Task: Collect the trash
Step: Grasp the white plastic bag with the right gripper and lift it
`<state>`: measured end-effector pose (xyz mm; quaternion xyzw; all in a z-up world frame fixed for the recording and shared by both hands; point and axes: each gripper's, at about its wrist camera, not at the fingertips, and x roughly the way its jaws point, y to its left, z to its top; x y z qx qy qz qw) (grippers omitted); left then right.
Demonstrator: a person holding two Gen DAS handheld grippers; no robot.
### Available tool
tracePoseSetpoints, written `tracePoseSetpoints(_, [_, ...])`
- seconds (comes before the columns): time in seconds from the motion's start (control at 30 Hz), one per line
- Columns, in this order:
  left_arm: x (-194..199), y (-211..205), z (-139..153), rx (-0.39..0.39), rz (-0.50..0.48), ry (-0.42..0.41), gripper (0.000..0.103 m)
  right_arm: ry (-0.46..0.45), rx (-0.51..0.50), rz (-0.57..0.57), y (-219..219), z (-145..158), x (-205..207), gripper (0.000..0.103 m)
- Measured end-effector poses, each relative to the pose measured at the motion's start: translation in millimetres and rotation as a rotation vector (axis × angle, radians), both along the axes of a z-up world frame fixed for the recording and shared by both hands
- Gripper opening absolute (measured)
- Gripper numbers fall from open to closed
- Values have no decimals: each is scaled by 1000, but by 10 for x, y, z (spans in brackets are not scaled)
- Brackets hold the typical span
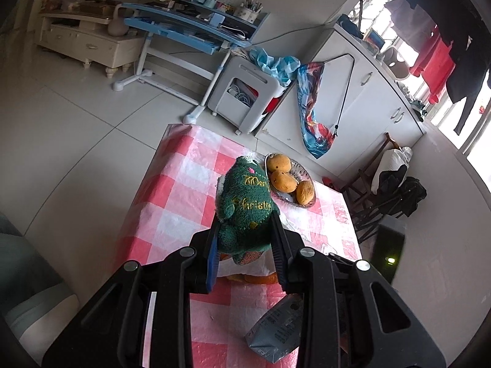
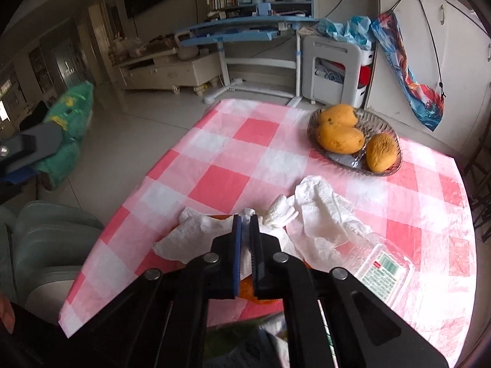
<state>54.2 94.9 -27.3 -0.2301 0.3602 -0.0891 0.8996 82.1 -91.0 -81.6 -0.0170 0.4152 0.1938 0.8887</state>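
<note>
Tissue (image 2: 245, 214) in right hand-held gripper (image 2: 245, 219)

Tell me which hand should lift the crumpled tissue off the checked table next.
Right. The right gripper is already shut on the white tissue lying on the checked table. The left gripper is occupied, clamped on a green plush toy.

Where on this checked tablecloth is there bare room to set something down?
The pink-and-white checked tablecloth lies bare across its far-left stretch, between the far table edge, the left edge and the glass bowl of mangoes. The near side is crowded: crumpled white paper towels, a clear plastic container with a green label and the right claw.
</note>
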Motion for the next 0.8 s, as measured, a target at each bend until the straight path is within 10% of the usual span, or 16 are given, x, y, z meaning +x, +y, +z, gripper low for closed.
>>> tracePoseSetpoints(0.37, [-13, 17, -27, 6, 5, -1, 29, -201, 155, -19, -292, 533, -247, 6])
tracePoseSetpoints(0.53, [-21, 21, -44, 9, 4, 3, 29, -149, 170, -20, -364, 488, -187, 6])
tracePoseSetpoints(0.57, [-22, 21, -43, 7, 4, 4, 29, -120, 165, -14, -333, 435, -155, 12])
tracePoseSetpoints(0.67, [-41, 20, -32, 1, 5, 1, 29, -98, 102, 11, -127, 345, -136, 74])
tracePoseSetpoints(0.8, [-52, 49, -36, -4, 8, 0, 29, -108, -57, 56, 194, 207, -145, 77])
